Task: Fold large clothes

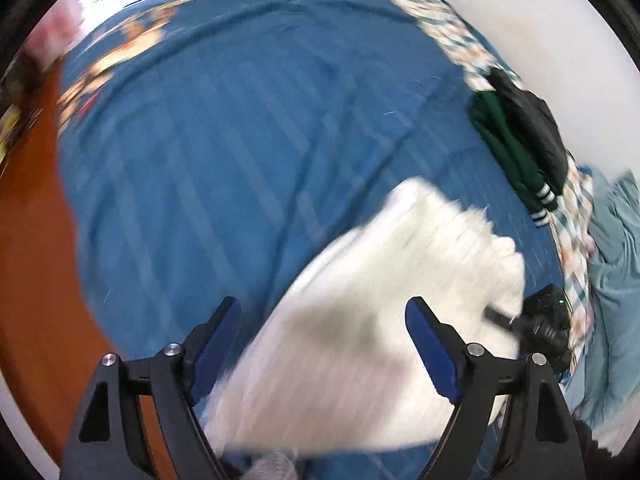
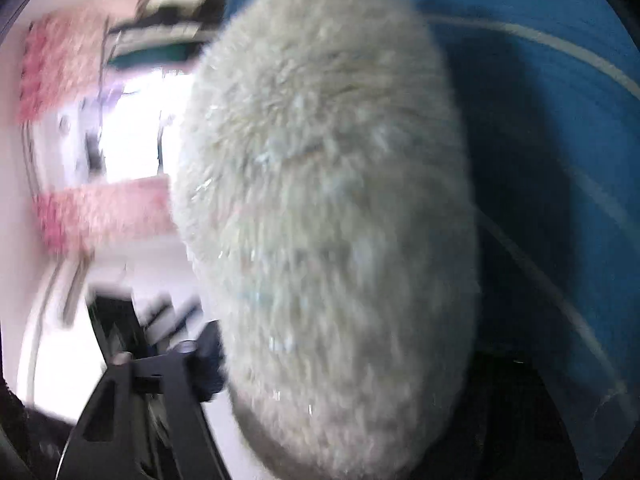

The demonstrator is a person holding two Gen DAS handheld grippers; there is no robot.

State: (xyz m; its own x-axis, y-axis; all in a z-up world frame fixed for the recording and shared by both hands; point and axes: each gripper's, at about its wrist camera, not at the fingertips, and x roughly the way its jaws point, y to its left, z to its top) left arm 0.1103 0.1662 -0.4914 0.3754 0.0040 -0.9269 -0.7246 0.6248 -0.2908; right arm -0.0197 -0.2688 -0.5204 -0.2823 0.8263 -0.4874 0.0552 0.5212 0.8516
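White fluffy garment (image 1: 400,280) lies blurred on the blue bed cover (image 1: 220,140) beneath the left gripper (image 1: 324,344), whose jaws stand wide and empty, pointing steeply down. Fleece (image 2: 320,220) fills the right gripper's view; only one jaw shows beside it, so its grip cannot be told. Likely best: settle each fold flat on the cover before regrasping.

Bright daylight, heavy motion blur
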